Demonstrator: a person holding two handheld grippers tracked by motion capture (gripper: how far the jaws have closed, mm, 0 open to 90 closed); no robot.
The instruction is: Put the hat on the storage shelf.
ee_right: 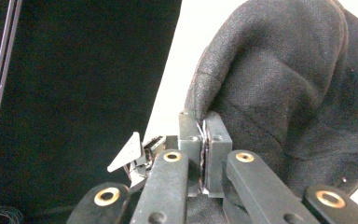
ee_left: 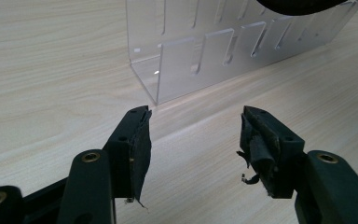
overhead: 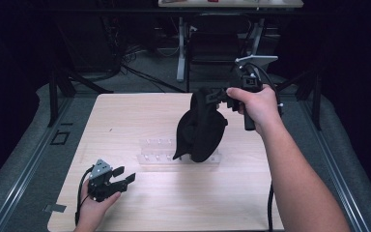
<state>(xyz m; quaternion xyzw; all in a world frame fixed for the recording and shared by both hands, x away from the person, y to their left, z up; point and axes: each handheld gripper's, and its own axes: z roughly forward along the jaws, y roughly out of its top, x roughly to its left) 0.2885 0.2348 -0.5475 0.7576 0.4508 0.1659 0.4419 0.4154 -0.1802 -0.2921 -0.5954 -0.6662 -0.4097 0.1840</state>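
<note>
A black fabric cap (overhead: 200, 128) hangs above the middle of the wooden table (overhead: 125, 121), its lower edge over a clear acrylic rack (overhead: 159, 151). My right gripper (overhead: 221, 96) is shut on the cap's upper rim; in the right gripper view the jaws (ee_right: 204, 135) pinch the cloth edge and the cap (ee_right: 279, 84) bulges to the right. My left gripper (overhead: 124, 175) rests low near the front left of the table, open and holding nothing. In the left gripper view its gap (ee_left: 196, 128) faces the near corner of the rack (ee_left: 205, 51), a short way off.
The rack has slotted walls and lies lengthwise across the table's middle. Bare wood stretches to the left and front of it. Dark floor, metal rails and a desk frame (overhead: 181, 48) lie beyond the far edge. The left gripper's grey plate (ee_right: 127, 153) appears far off.
</note>
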